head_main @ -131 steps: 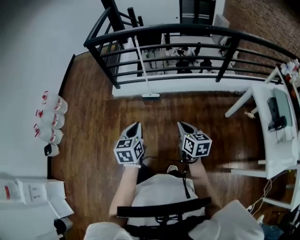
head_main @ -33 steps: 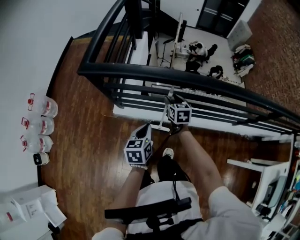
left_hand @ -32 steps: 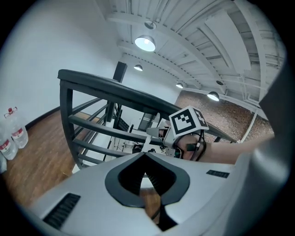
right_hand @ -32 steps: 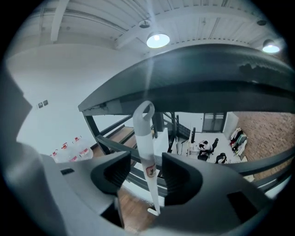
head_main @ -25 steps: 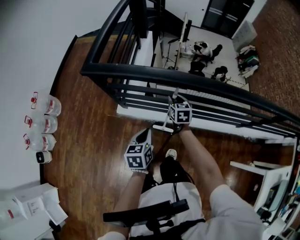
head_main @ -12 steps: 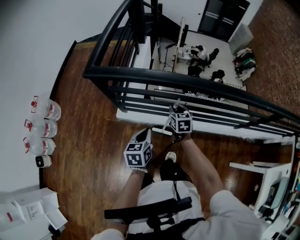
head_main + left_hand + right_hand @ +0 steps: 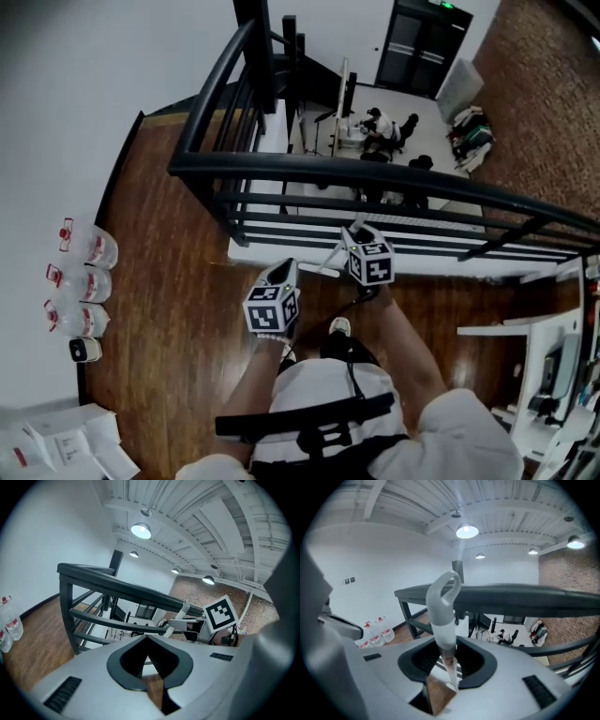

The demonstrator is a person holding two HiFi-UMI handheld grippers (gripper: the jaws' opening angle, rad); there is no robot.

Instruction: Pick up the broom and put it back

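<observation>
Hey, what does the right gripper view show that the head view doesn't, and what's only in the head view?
Only the right gripper view: the loop-ended top of the broom gripped between the jaws of the right gripper, which have just been closing on it, and the ceiling lamps. Only the head view: the broom's white head, the person's torso and a white table. Both: the black railing and the water bottles by the wall.

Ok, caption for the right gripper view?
The right gripper, its jaws just closed on the broom handle, holds it upright before the railing.
</observation>
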